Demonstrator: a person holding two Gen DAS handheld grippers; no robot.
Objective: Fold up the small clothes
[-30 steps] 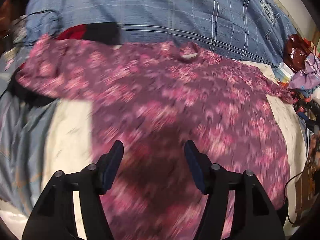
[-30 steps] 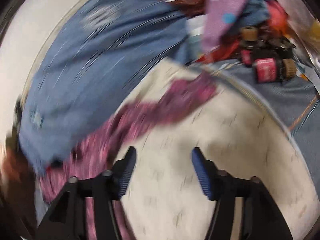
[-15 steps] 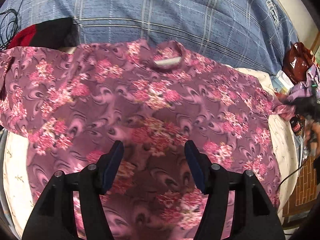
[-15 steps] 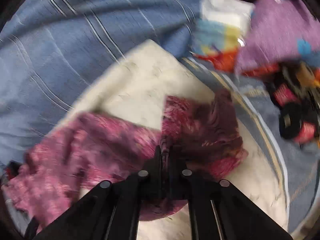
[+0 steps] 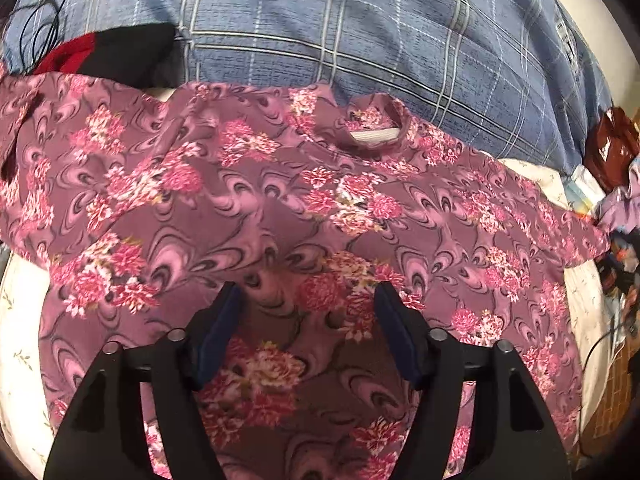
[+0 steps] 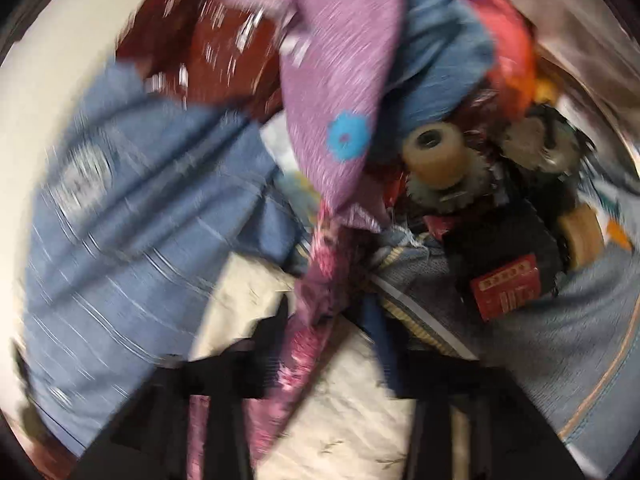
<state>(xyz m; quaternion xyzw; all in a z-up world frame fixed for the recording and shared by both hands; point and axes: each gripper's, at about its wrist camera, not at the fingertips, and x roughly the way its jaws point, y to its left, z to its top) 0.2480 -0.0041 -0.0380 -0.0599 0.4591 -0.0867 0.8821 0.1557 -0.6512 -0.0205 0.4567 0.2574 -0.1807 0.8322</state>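
From the left wrist view, the left gripper (image 5: 308, 304) hangs above the shirt (image 5: 280, 216), and its jaws stand apart with only cloth far below them; they have just been opening a little more, and nothing is between the pads. The shirt is purple with pink flowers. It lies spread flat on a cream sheet (image 5: 16, 320), with the collar (image 5: 374, 128) at the far side, close to a blue checked blanket (image 5: 360, 32). One sleeve reaches to the right toward a pile of clothes (image 5: 616, 168) at the edge. At the far left, a red and black cloth (image 5: 108, 54) lies just behind the shirt, partly under its edge.

From the right wrist view, the picture is blurred. The right gripper (image 6: 328, 320) has its jaws apart; they have just been opening, and the end of the sleeve (image 6: 316, 320) runs between them as a narrow strip. I cannot tell if the cloth touches a pad, but the jaws do not press on it. The strip lies over the cream sheet (image 6: 340, 420). Beyond it there is the pile: a lilac cloth (image 6: 328, 80) with a blue flower, a blue cloth (image 6: 436, 52), and dark roller skates (image 6: 500, 220) with pale wheels. The blue blanket (image 6: 140, 220) is at the left.
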